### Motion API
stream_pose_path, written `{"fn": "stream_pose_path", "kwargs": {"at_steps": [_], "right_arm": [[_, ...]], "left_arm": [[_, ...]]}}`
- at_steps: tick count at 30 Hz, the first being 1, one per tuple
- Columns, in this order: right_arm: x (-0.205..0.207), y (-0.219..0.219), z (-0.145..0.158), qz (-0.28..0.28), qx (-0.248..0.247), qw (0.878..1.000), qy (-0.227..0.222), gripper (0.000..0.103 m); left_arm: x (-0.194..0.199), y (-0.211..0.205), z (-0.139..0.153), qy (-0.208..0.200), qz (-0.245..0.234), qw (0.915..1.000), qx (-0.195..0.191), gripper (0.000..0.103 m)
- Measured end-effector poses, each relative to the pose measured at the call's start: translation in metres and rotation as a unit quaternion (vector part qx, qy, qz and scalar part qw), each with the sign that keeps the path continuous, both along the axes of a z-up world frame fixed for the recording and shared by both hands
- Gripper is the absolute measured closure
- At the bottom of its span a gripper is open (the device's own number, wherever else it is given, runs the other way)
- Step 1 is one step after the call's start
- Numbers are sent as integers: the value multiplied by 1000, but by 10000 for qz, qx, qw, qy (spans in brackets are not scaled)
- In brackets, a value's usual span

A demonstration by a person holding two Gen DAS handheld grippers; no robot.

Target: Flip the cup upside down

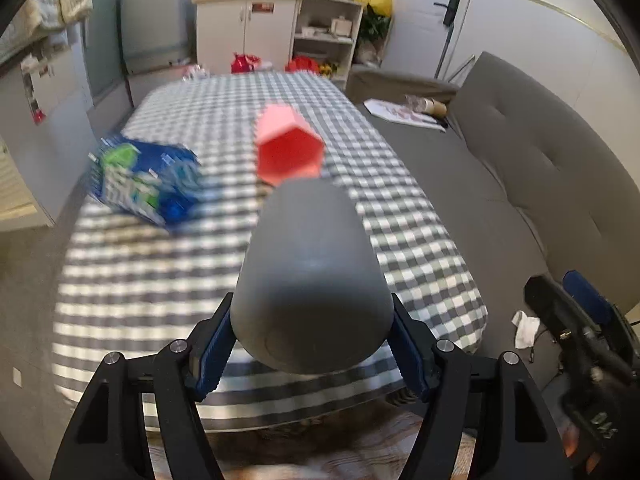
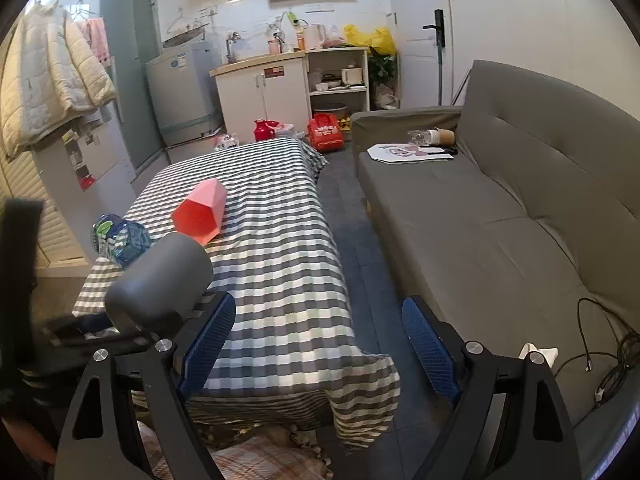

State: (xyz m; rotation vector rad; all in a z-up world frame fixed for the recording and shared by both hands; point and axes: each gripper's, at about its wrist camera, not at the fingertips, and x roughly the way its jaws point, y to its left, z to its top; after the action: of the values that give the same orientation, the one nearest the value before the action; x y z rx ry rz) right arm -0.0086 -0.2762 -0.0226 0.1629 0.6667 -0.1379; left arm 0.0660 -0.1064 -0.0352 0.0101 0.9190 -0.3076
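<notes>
My left gripper [image 1: 312, 336] is shut on a grey cup [image 1: 312, 280], held on its side above the near end of the checkered table [image 1: 160, 300], its closed base toward the camera. The same grey cup [image 2: 160, 280] shows at the left of the right wrist view, held in the air by the left gripper. My right gripper [image 2: 320, 344] is open and empty, above the table's near right corner [image 2: 360, 380]. A red hexagonal cup [image 1: 288, 148] lies on its side on the table, beyond the grey cup; it also shows in the right wrist view [image 2: 200, 212].
A blue and green packet [image 1: 148, 176] lies at the table's left edge. A grey sofa [image 2: 500, 220] runs along the right, with papers and a paper cup [image 2: 440, 136] on it. Cables [image 2: 600, 360] lie on the sofa. Cabinets [image 2: 264, 92] stand at the back.
</notes>
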Motion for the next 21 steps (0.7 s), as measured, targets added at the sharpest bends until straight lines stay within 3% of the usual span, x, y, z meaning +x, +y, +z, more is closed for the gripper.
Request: {"fn": "stream_pose_path", "kwargs": {"at_steps": [8, 15, 21], "right_arm": [[5, 25, 2, 284, -138, 9995, 18, 17], [10, 35, 2, 378, -184, 9991, 15, 17], [22, 45, 3, 486, -147, 9987, 0, 17]], "left_arm": [[3, 33, 13, -61, 322, 9995, -40, 31], [11, 43, 16, 185, 271, 9994, 73, 31], [20, 42, 12, 80, 181, 9996, 190, 31]]}}
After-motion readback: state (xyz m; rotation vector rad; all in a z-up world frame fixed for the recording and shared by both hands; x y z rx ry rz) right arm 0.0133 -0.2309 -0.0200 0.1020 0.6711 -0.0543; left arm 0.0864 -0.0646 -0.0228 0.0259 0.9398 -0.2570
